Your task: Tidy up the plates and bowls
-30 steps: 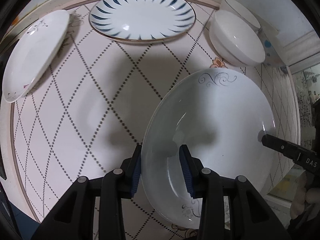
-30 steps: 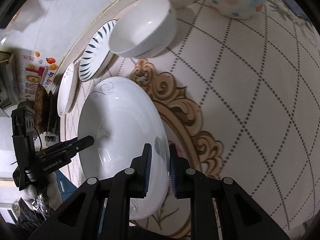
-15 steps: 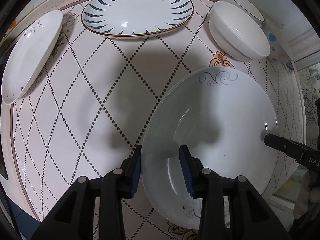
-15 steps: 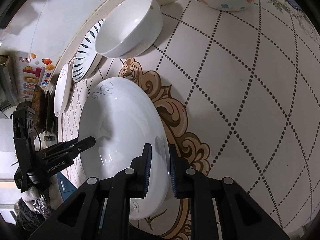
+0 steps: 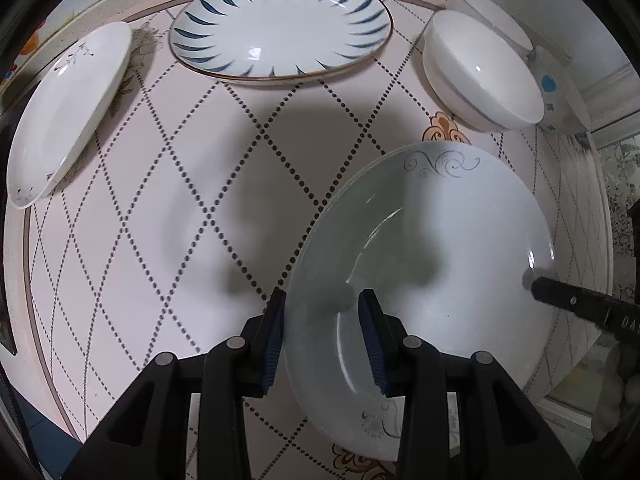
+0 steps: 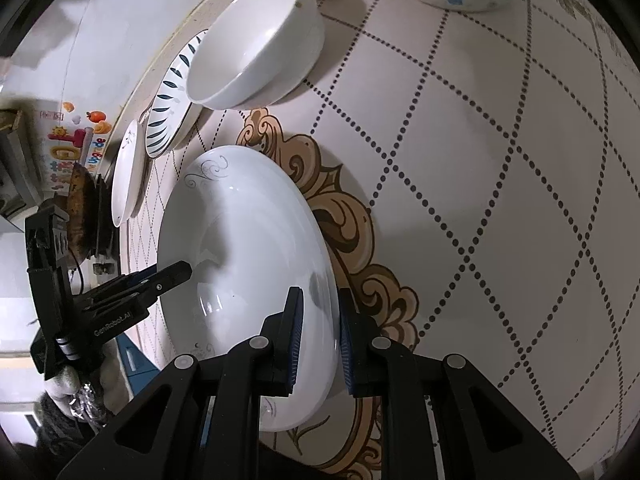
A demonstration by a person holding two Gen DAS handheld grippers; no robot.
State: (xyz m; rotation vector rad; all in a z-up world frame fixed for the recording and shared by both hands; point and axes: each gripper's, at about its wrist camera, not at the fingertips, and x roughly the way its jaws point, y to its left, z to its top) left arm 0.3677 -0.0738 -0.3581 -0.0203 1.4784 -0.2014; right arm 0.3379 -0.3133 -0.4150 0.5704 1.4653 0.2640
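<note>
A large white deep plate with grey scrollwork (image 5: 460, 240) is held above the table between both grippers. My left gripper (image 5: 322, 332) is shut on its near rim; my right gripper (image 6: 318, 332) is shut on the opposite rim. The plate also shows in the right wrist view (image 6: 248, 248). A blue-leaf plate (image 5: 280, 24) lies at the back. A white oval plate (image 5: 68, 112) lies at the left. A white bowl (image 5: 480, 72) sits at the back right, with another white bowl (image 5: 492, 12) and a dotted bowl (image 5: 560, 100) behind it.
The round table (image 5: 140, 240) has a pink cloth with dotted diamonds and a tan ornament (image 6: 344, 220) in its middle. A wall runs close behind the dishes. The table edge is at the left and right of the left wrist view.
The held plate and both grippers have moved a little back and away from the dishes at the back. Both grips are unchanged.
</note>
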